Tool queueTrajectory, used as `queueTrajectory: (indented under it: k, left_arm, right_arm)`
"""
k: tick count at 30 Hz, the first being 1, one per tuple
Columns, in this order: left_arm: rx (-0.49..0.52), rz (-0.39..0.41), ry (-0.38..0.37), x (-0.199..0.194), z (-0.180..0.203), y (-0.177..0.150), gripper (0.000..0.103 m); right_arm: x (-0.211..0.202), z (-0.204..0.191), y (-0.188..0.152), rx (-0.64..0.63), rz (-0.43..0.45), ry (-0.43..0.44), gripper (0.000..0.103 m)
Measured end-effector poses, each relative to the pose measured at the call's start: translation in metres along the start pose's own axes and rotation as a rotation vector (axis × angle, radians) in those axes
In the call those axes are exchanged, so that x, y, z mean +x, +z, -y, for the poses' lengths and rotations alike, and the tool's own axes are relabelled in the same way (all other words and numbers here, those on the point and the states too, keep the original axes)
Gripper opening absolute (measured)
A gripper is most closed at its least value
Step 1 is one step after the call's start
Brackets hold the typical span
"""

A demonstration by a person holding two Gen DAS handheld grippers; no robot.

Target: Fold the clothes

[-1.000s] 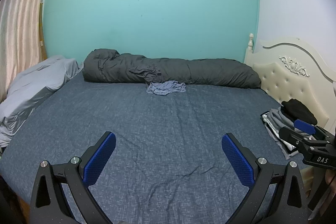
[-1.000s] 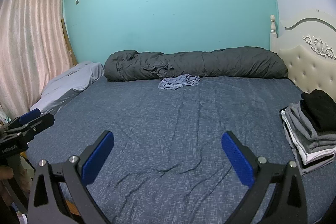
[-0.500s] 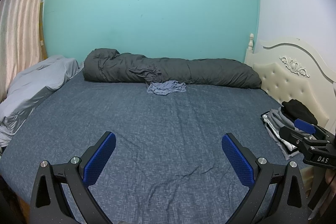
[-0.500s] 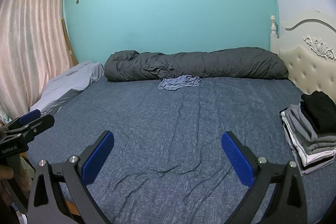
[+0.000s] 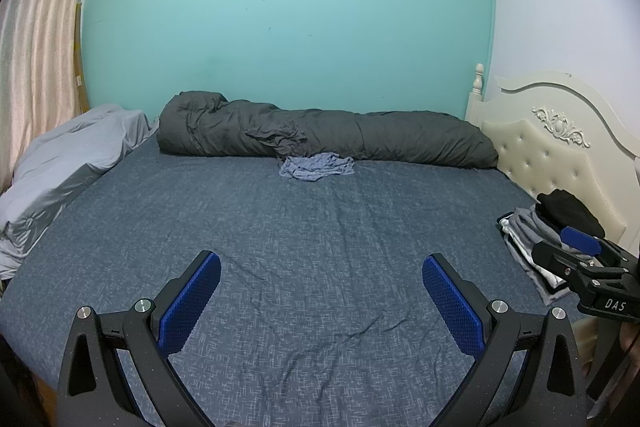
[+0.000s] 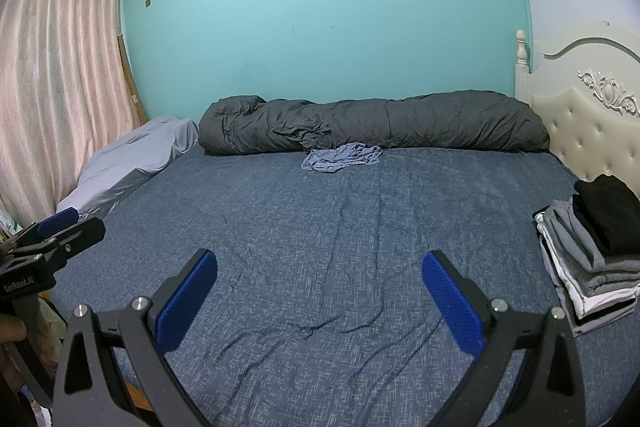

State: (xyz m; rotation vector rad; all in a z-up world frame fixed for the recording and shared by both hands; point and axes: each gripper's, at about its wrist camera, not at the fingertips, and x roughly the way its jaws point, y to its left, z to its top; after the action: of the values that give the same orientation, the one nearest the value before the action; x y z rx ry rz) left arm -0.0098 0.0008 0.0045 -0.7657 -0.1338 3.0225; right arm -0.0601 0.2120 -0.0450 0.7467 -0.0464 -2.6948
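Grippers: we hold the left gripper and the right gripper above the near part of the blue bed sheet, each with fingers spread wide and nothing between them. We see a crumpled light-blue garment at the far side of the bed, touching the rolled grey duvet. A stack of folded clothes sits by the headboard.

Blue crosshatched bedsheet, charcoal duvet, pale-blue crumpled garment, teal wall, cream headboard.
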Motion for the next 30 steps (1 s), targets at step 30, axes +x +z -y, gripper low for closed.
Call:
queueTrajectory:
  k: [30]
  left_arm:
    - [-0.101, -0.13, 0.023, 0.239, -0.024, -0.016, 0.103]
  right_arm:
    - [0.185, 0.088, -0.029, 0.092, -0.123, -0.05, 0.103]
